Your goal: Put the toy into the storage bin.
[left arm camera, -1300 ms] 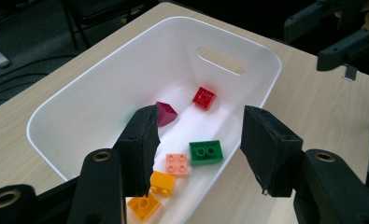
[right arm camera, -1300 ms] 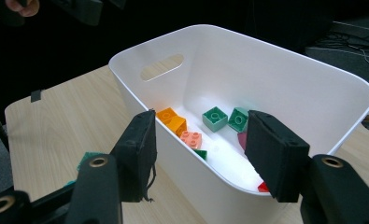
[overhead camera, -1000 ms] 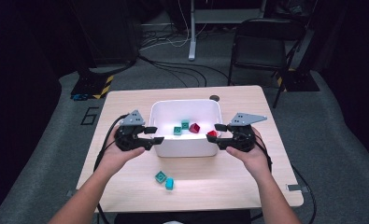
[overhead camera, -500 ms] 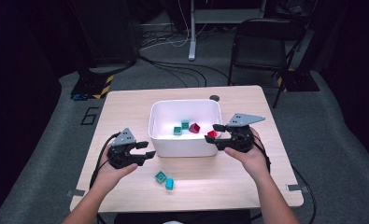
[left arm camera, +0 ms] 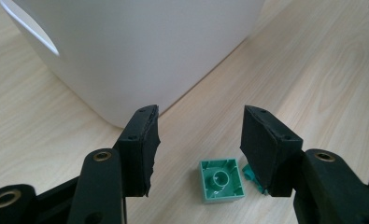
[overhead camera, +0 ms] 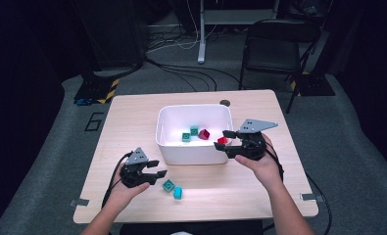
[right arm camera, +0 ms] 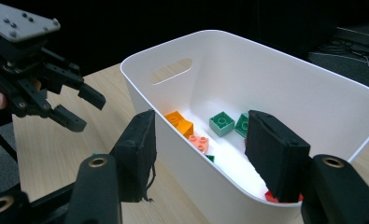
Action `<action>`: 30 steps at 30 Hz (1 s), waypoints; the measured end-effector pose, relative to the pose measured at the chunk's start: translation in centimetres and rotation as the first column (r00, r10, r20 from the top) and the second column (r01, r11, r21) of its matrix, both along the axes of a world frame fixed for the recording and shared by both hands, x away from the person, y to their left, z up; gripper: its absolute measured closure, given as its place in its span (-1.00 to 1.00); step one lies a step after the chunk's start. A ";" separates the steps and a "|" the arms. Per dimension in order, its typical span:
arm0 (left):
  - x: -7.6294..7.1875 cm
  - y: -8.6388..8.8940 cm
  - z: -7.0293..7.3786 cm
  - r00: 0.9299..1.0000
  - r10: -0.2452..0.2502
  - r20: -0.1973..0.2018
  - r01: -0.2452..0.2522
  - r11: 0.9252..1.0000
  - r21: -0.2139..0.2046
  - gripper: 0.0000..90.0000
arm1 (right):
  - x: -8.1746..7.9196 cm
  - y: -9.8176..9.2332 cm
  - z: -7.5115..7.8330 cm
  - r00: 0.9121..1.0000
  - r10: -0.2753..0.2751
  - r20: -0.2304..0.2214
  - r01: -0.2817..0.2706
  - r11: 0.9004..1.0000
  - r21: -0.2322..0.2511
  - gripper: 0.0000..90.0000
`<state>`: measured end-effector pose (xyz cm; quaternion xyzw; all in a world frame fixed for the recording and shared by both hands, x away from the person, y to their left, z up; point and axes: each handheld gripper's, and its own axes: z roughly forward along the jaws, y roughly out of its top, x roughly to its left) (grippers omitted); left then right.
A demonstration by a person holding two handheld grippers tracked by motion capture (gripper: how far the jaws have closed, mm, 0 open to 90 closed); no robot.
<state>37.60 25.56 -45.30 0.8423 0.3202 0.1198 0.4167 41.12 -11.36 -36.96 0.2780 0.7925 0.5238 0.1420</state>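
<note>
Between the jaws of the left hand-held gripper [left arm camera: 198, 144], low in the left gripper view, lies a green brick [left arm camera: 222, 180] on the bench [left arm camera: 313, 84], studs down and hollow side up. The jaws stand about half open and have just been opening; neither pad touches the brick, so nothing is held. A second, teal brick [left arm camera: 249, 173] lies just beside the green one, partly hidden behind the right-hand jaw.

Risk 1: on closing, that jaw is likely to catch the teal brick first and push both bricks sideways, or clamp the two together. Cause: the bricks lie nearly touching.

Risk 2: the green brick sits toward the right-hand jaw, not centred. An off-centre close may rotate it or squeeze it out.

Risk 3: the white bin [left arm camera: 140, 51] stands close behind; a forward drift could bump its wall.

In the high view the left hand-held gripper [overhead camera: 156, 175] is at lower left of centre, held low and roughly level over the bench, jaws pointing toward the bricks [overhead camera: 169, 185]. The forearm enters from the bottom edge.

The right hand-held gripper [overhead camera: 224, 140] hovers at the bin's right rim [overhead camera: 229, 122], centre-right of the frame, jaws wide around a red brick [overhead camera: 222, 140]. Whether the pads press on it cannot be determined.
</note>
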 end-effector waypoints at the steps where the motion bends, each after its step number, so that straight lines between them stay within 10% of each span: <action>1: -0.1 -0.2 -0.4 1.000 0.003 -0.007 -0.003 1.000 0.000 0.02 | 0.0 0.0 0.0 1.000 0.000 0.000 0.000 1.000 0.000 -0.06; 30: -0.7 -1.5 -4.8 0.996 -0.015 -0.084 0.019 0.999 0.046 -0.05 | 0.1 -0.2 -0.1 1.000 -0.009 -0.007 0.009 1.000 0.004 -0.06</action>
